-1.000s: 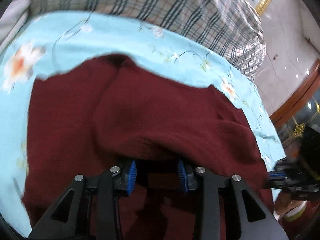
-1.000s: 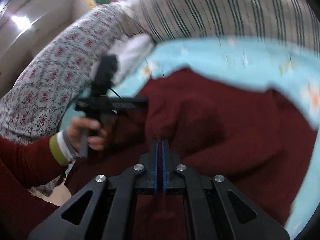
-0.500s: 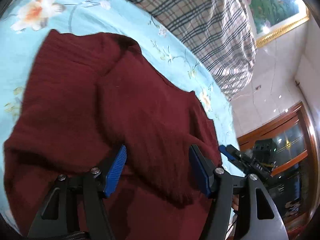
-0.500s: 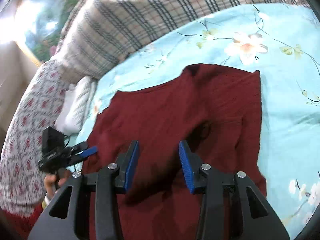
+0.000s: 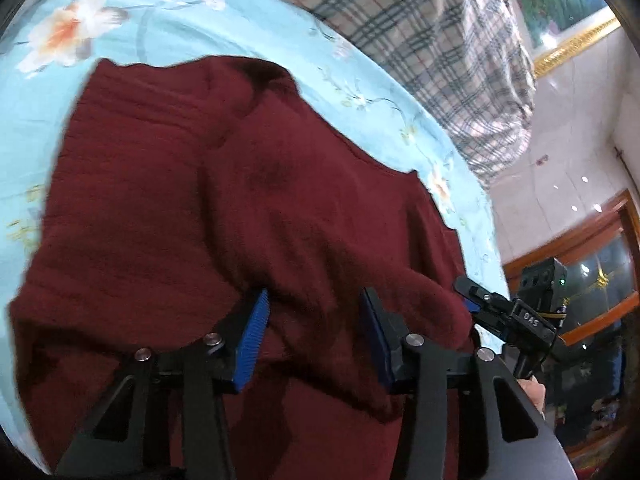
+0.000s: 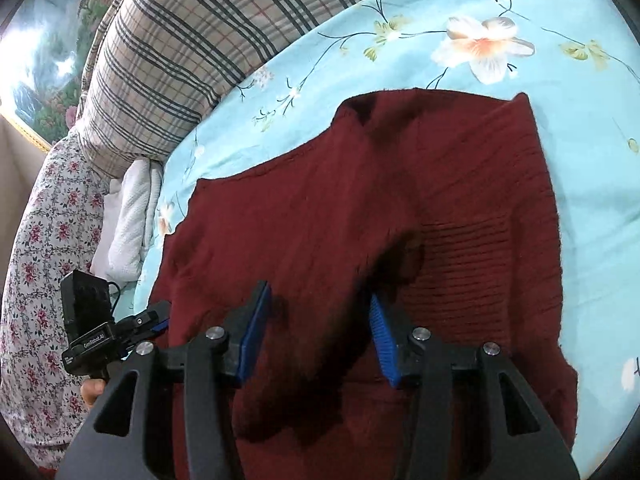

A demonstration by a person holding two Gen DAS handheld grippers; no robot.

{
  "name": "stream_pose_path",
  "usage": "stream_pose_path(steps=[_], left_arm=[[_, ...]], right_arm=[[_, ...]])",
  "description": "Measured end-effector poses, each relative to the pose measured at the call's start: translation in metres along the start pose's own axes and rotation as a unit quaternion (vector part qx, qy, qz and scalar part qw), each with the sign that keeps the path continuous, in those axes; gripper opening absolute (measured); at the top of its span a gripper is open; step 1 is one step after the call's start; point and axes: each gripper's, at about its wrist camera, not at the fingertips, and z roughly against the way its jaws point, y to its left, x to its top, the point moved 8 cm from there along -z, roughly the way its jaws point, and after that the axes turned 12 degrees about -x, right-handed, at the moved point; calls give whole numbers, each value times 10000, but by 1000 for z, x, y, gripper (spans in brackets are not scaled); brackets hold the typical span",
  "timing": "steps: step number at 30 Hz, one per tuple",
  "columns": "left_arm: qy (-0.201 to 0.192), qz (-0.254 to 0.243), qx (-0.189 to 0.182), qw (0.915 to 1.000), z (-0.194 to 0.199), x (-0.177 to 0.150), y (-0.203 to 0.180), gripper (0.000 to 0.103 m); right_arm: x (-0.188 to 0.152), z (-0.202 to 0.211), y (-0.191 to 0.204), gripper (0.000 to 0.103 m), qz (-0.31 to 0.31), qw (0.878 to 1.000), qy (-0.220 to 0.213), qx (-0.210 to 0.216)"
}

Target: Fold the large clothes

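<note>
A dark red knitted sweater lies spread on the light blue floral bedsheet, part of it doubled over itself. My left gripper hovers at its near edge. The jaws are closing around a raised fold of knit, and the blue pads do not visibly press it. In the right wrist view the sweater shows a ribbed panel on the right. My right gripper is over its near part. Its jaws are opening, with fabric below them but nothing pinched. Each gripper shows in the other's view: right gripper, left gripper.
A plaid quilt is heaped along the far side of the bed. Beside it lie a white towel and a floral cloth. A wooden cabinet and tiled floor lie beyond the bed's right edge.
The right gripper, shut a second ago, has opened, rolled and shifted over the sweater. The left jaws widened, then narrowed again. The sweater now lies flatter.
</note>
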Motion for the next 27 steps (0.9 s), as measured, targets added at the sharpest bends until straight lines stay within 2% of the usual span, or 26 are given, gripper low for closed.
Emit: stream_pose_path(steps=[3,8,9,10,11,12,14,16,18,23,27], left_arm=[[-122,100,38,9999,13,0,5,55],[15,97,-7,10000,-3,3,1,52],[82,-1,71,9999,-9,2,-2,45],[132,-112,177,9997,-14,2,-4,30],[198,-216,217,9993,-19,0,-6,4],[225,-278,203,9992,-21,-1,-9,5],[-64,-510,300,9982,-8,4,-17,5],[-522,-727,231,9957,20,12,-27,5],[-740,-805,228,9937,35,17,-27,5],[-801,-645,192,9945,35,11,4,5],[-721,-459,295,9959,26,0,23,5]], right_arm=[[1,4,-1,49,-7,10000,-61,9],[0,-2,1,49,27,10000,12,-20],[-1,-2,1,46,52,10000,13,-37],[-2,-3,2,31,87,9999,30,-58],[-2,-4,2,20,98,9999,61,-67],[-2,-4,2,5,94,9999,64,-51],[5,12,6,5,76,9994,-244,240],[15,38,7,5,75,9959,-730,530],[19,48,1,4,31,9939,-921,608],[3,16,-28,4,-227,9980,-469,366],[-5,12,-31,4,-224,9984,-440,276]])
